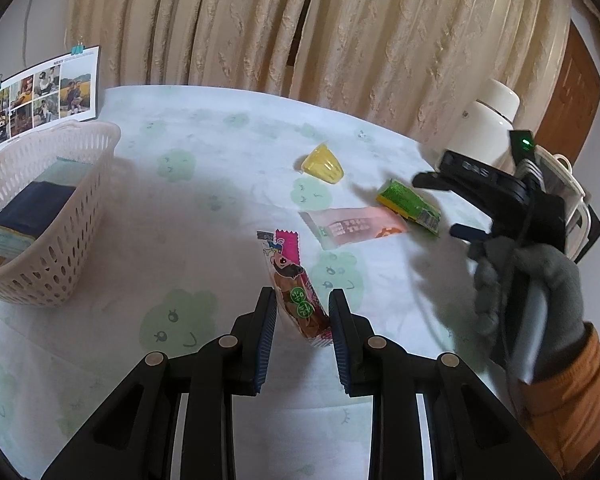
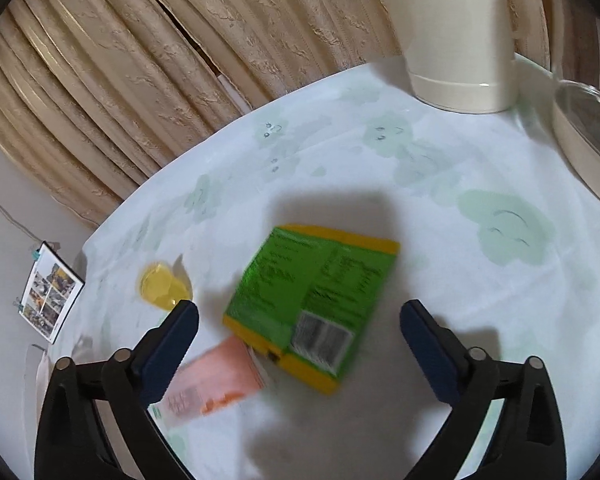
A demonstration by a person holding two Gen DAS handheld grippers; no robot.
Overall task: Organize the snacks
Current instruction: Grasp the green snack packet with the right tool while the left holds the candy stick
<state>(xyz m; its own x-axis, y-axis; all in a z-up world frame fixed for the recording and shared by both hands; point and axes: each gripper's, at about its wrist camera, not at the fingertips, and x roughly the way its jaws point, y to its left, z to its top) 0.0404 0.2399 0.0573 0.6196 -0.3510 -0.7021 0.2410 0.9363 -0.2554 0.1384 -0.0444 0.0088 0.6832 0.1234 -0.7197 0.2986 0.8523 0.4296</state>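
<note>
Left gripper (image 1: pixel 303 304) is clamped on the lower end of a pink snack stick (image 1: pixel 296 284), which stands up tilted between the pads, apparently lifted off the table (image 1: pixel 228 184). Right gripper (image 2: pixel 300 320) has its jaws spread wide and empty, hovering over the green packet (image 2: pixel 312 300); whether it touches is unclear, that view is motion-blurred.

Still lying on the cloth: green packet, a peach flat wrapper (image 1: pixel 354 226) partly tucked under the green one's corner, and a yellow jelly cup (image 1: pixel 323 165) a little apart. The basket (image 1: pixel 60 208) sits well apart at the left, already holding a dark-topped box.

Handling guess: all light. The stick is a soft, crinkly film that may flex or slip, so grip mid-body. The green packet looks flat and slick; pinch across its short width. The cup is rigid but smooth and tapered.

Hidden: basket's near side is cut off, packet text unreadable, right glove (image 1: pixel 528 300) blocks the table edge.
</note>
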